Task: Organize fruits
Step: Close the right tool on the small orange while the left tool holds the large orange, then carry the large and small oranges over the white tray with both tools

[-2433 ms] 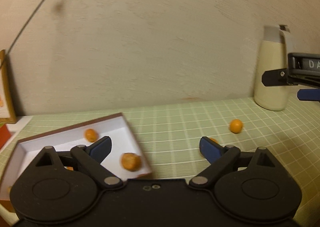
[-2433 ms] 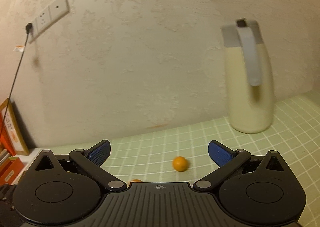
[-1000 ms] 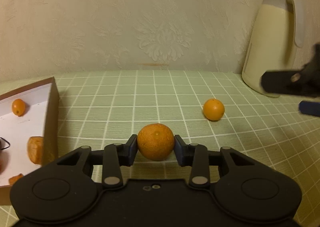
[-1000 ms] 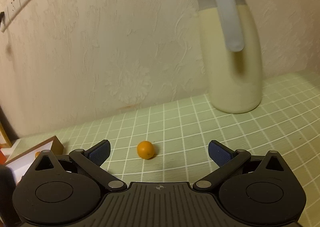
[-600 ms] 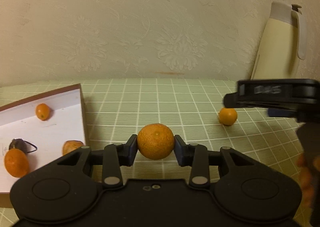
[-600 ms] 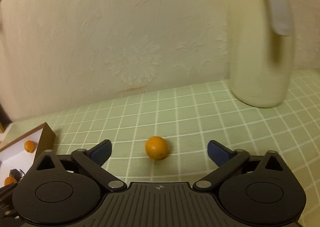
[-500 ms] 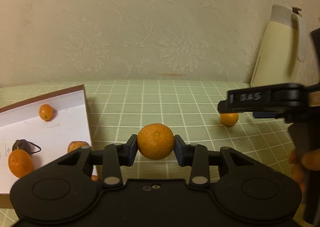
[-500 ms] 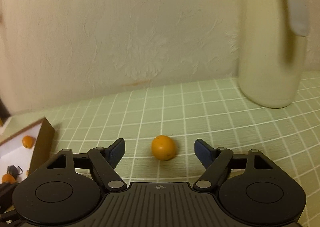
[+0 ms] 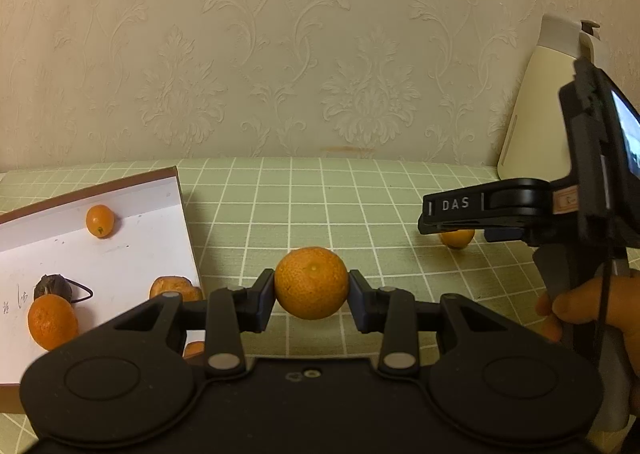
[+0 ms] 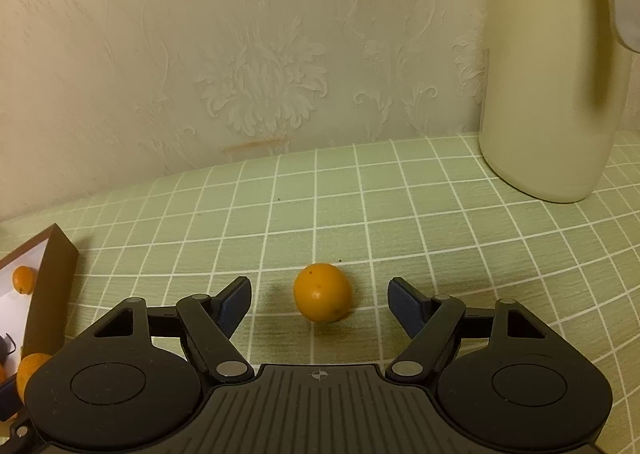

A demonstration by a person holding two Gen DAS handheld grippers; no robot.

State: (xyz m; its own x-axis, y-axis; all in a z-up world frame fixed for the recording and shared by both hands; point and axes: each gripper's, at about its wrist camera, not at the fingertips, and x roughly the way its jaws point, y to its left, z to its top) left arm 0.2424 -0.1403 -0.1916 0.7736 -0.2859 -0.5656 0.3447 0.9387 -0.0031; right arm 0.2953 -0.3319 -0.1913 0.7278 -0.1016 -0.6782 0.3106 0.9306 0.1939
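Left hand-held gripper (image 9: 311, 296) clamps tangerine (image 9: 311, 283) — right hand-held gripper (image 10: 319, 302) wide around kumquat (image 10: 322, 297)

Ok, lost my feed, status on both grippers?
Left hand-held gripper shut on round orange mandarin. Right hand-held gripper open around small orange kumquat. Nothing between.

small orange (image 9: 457, 238) half hidden behind right tongs, jug (image 10: 556, 66) top cut off, box (image 9: 92, 254) cropped left
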